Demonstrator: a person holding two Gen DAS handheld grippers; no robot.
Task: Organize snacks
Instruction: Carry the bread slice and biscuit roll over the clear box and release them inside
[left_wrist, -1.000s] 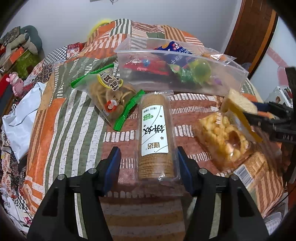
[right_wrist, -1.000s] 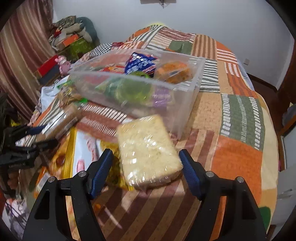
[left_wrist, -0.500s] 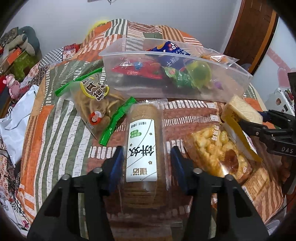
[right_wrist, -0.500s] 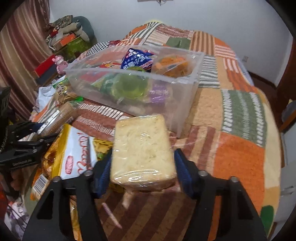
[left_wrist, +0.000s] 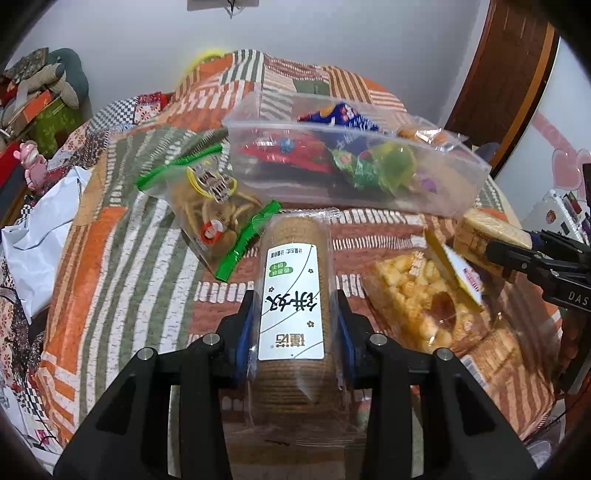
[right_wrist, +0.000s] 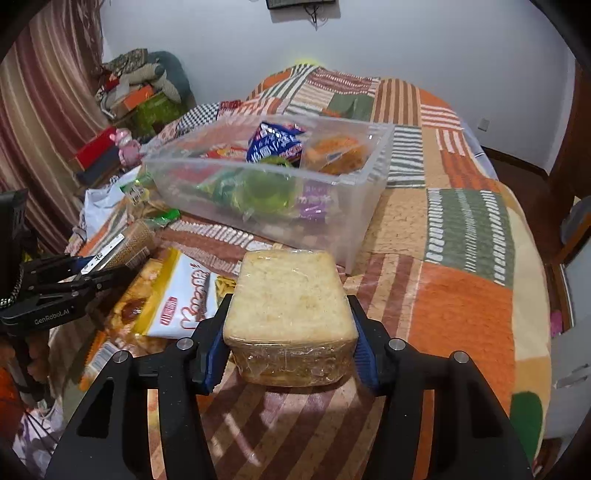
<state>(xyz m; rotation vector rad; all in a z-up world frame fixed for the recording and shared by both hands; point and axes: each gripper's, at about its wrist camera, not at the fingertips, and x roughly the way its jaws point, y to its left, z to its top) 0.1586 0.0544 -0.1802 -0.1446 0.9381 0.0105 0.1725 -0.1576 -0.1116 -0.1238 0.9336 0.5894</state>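
Both sets of jaws are pinching snacks: the left gripper (left_wrist: 295, 328) presses its blue pads against the sides of the biscuit sleeve (left_wrist: 291, 295), and the right gripper (right_wrist: 290, 339) clamps the wrapped sandwich cake (right_wrist: 290, 295) between its pads. Under both spreads the patchwork bedspread (right_wrist: 469, 229). Straight ahead of each pair of jaws sits the clear plastic bin (left_wrist: 436, 201), already holding a blue packet (right_wrist: 275, 142), an orange snack (right_wrist: 341, 155), a red packet (left_wrist: 291, 153) and green wrappers (right_wrist: 258, 188). Just right of the left jaws lies the puffed-snack bag (left_wrist: 424, 295), the same yellow-and-white bag (right_wrist: 177, 295) just left of the right jaws. Ahead and left of the left jaws rests the green-edged fries bag (left_wrist: 214, 210), near the bin's wall
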